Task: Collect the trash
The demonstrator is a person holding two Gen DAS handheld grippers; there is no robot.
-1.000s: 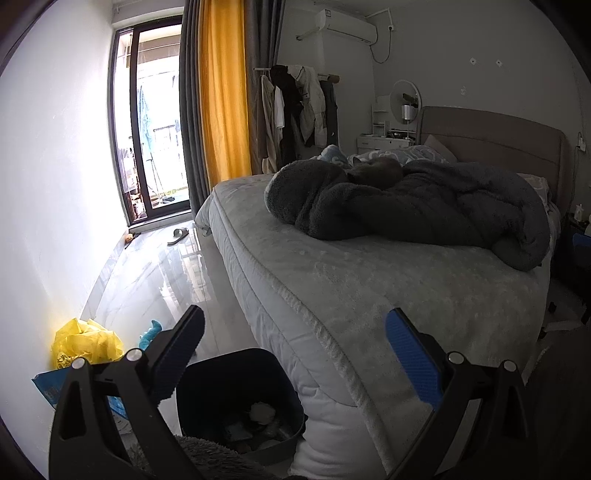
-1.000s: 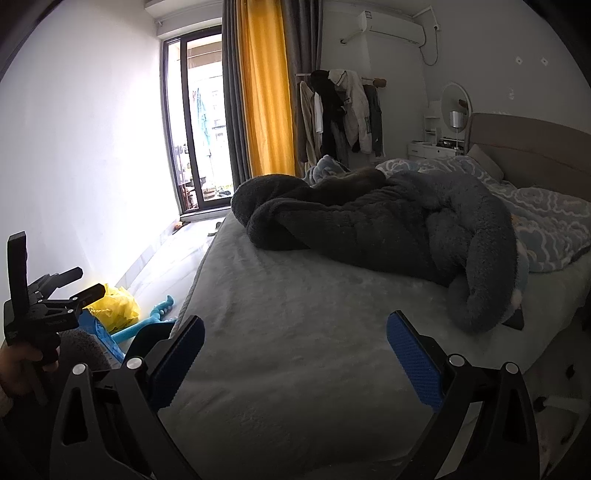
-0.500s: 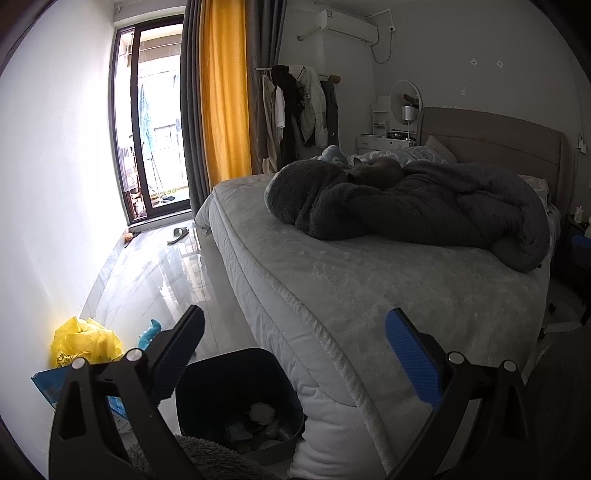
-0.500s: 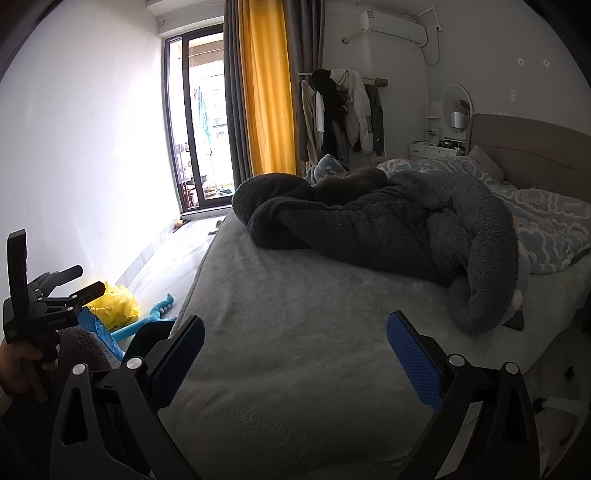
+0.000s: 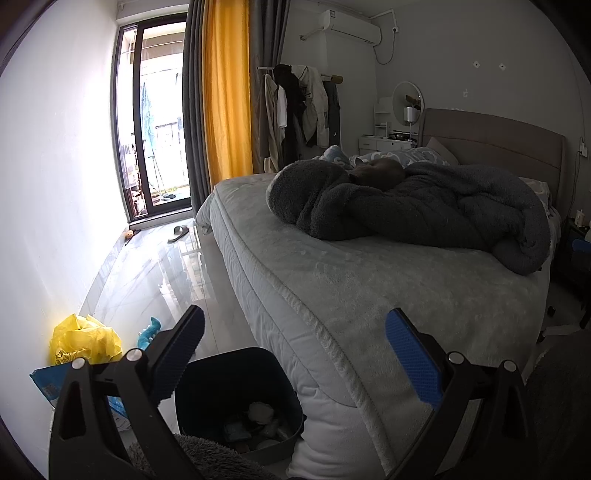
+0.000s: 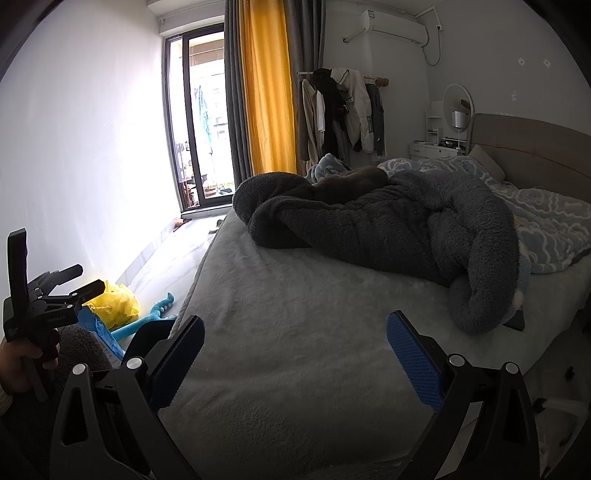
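I hold my left fingers (image 5: 295, 354) spread and empty above the bin (image 5: 236, 398) at the foot of the bed (image 5: 369, 280), where some trash already lies, and my right fingers (image 6: 295, 354) wide and empty over the bed, ready for the yellow bag (image 5: 85, 343) by the wall.

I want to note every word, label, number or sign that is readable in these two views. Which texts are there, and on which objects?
None reads clearly.
Left tongs' body: small white print, too blurred to quote.
Blue packet on the floor by the wall: a small printed patch, unreadable.
Yellow plastic bag: dark marks at its lower edge, unreadable.
Air conditioner: a small sticker, too small to read.
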